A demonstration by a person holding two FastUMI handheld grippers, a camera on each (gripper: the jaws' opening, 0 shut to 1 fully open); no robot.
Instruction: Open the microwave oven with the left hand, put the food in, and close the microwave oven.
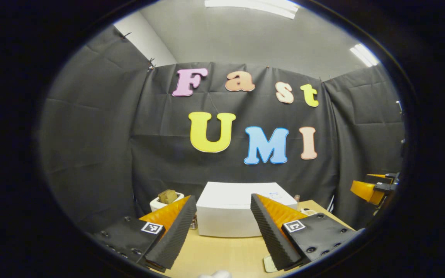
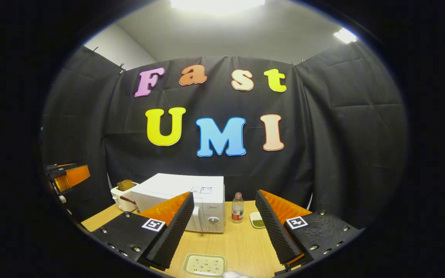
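Microwave oven (image 2: 191,204) stands on the wooden table (image 2: 242,243), at the back near the black wall, and its door looks closed in the right gripper view. From the left gripper (image 1: 222,227) the oven lies straight ahead, in the gap between the two fingers, a little apart from the tips. From the right gripper (image 2: 224,227) it lies ahead and to the left, with the dial panel turned toward that camera. So the left one seems better lined up with the oven, which fits the task, but which is nearer cannot be judged surely. The long axis of the oven runs across the left gripper's line of sight.

Both tongs are spread wide and pinch nothing.

Count: one oven, one small bottle (image 2: 237,207) just right of it, one small dish with something green (image 2: 258,220) beside the bottle, one pale flat tray (image 2: 204,264) close under the right gripper, and one white toaster with bread (image 2: 124,194) left of the oven. Which of these is the food is not clear. A closed door fits both a stage before opening and a stage after closing; whether food is inside cannot be seen.
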